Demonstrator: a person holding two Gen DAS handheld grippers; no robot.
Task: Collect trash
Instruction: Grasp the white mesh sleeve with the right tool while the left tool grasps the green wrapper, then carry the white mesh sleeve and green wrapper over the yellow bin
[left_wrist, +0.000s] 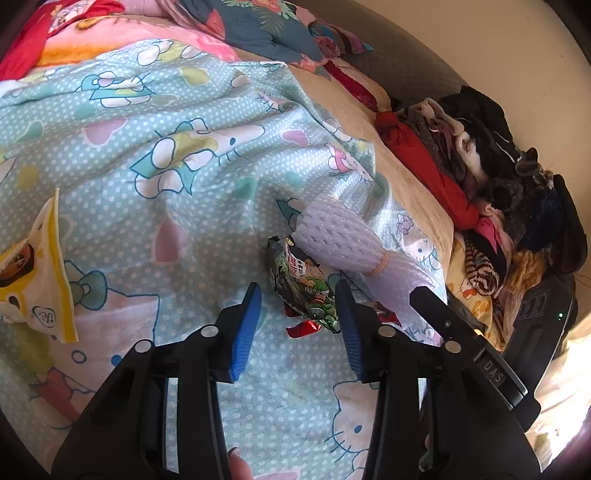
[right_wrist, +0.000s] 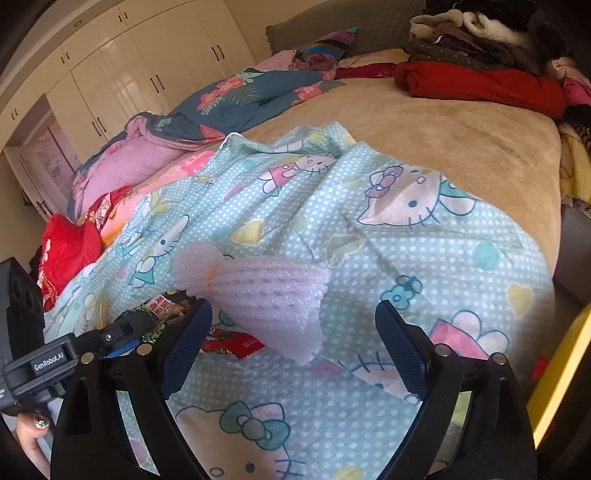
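A green and black snack wrapper (left_wrist: 304, 288) lies on the Hello Kitty blanket (left_wrist: 177, 177), with a small red wrapper (left_wrist: 304, 328) by its near end. A white foam fruit net (left_wrist: 332, 240) tied with an orange band lies just right of them. My left gripper (left_wrist: 299, 306) is open, its blue pads either side of the green wrapper's near end. A yellow and white bag (left_wrist: 37, 273) lies far left. In the right wrist view my right gripper (right_wrist: 295, 332) is open, the foam net (right_wrist: 266, 291) between and just beyond its fingers. The red wrapper (right_wrist: 236, 343) lies beside its left finger.
A beige bedsheet (right_wrist: 443, 133) covers the bed. A red garment (right_wrist: 480, 85) and a pile of dark clothes (left_wrist: 498, 177) sit along the bed's edge. Floral bedding (right_wrist: 240, 92) lies at the far side. White wardrobes (right_wrist: 129, 66) stand behind.
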